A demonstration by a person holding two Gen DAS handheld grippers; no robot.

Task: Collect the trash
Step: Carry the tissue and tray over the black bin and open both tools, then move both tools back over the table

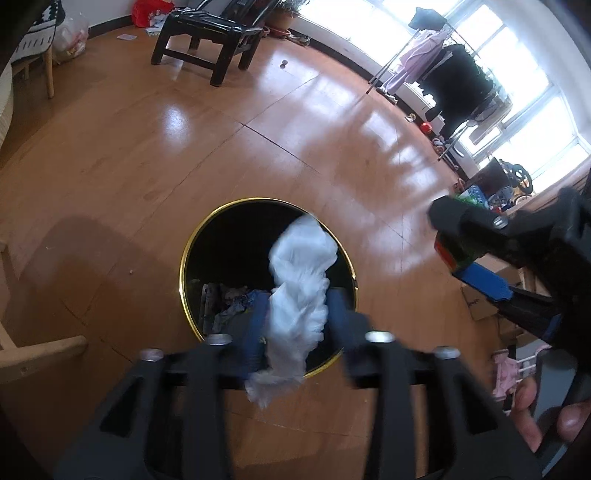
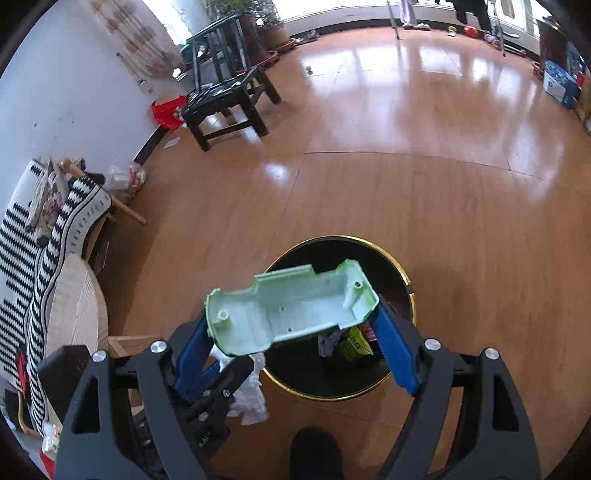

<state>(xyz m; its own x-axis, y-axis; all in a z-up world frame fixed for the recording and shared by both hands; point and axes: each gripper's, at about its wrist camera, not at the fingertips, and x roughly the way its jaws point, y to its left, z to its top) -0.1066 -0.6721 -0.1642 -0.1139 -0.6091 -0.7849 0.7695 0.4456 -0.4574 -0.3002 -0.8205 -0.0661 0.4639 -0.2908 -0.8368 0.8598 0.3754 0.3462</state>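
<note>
A black trash bin with a gold rim stands on the wood floor, with several bits of trash inside; it also shows in the right wrist view. My left gripper is shut on a crumpled white tissue and holds it over the bin's opening. My right gripper is shut on a pale green plastic shell, like a toy car body, held over the bin's near-left rim. The right gripper also shows at the right of the left wrist view. The tissue shows below the shell.
A black wooden chair stands far back by a red bag. A clothes rack and boxes line the window side. A light wood table and striped cushions are at the left.
</note>
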